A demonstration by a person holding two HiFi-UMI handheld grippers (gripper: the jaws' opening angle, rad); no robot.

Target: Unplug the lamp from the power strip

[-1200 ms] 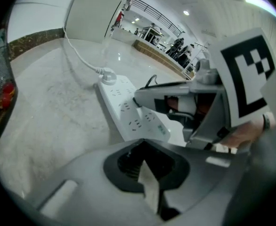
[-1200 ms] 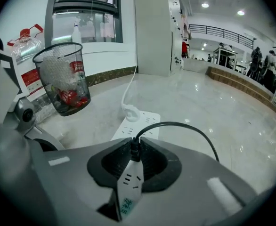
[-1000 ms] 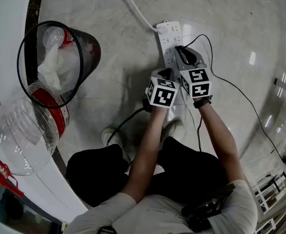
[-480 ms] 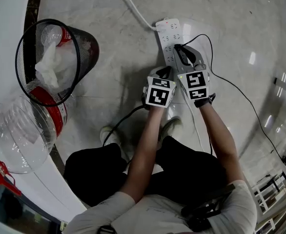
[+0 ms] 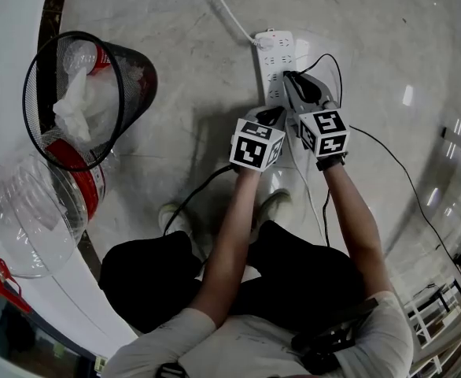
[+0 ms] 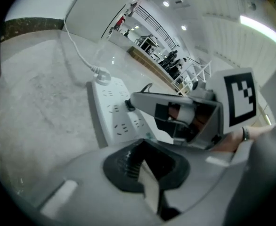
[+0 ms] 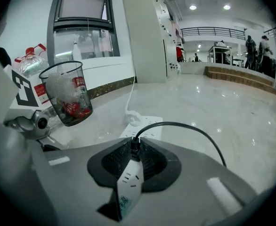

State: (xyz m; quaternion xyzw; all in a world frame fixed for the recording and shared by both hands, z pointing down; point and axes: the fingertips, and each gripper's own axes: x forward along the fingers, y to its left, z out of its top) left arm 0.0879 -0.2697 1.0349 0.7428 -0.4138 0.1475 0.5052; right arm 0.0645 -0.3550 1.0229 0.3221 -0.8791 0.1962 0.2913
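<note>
Plug is black and pinched between the jaws of the right gripper, which is clamped on it from both sides. It sits right down against the white power strip, about halfway along the strip's right side. It looks like it's in its socket, but I can't see the prongs, so I can't say for sure.

The lamp's thin black cord arcs up out of the plug and trails off to the right across the pale marble floor. The strip lies lengthwise, running away from the person, and its own white cable leaves from the far end.

Left gripper is just beside the right one, tips at the near end of the strip. Its jaws are a little apart with nothing gripped between them. No idea whether it's actually pressing on the strip. Both grippers angle downward.

Off to the left there's a black mesh trash bin with crumpled white stuff in it, and nearer than that, a big clear water jug.
</note>
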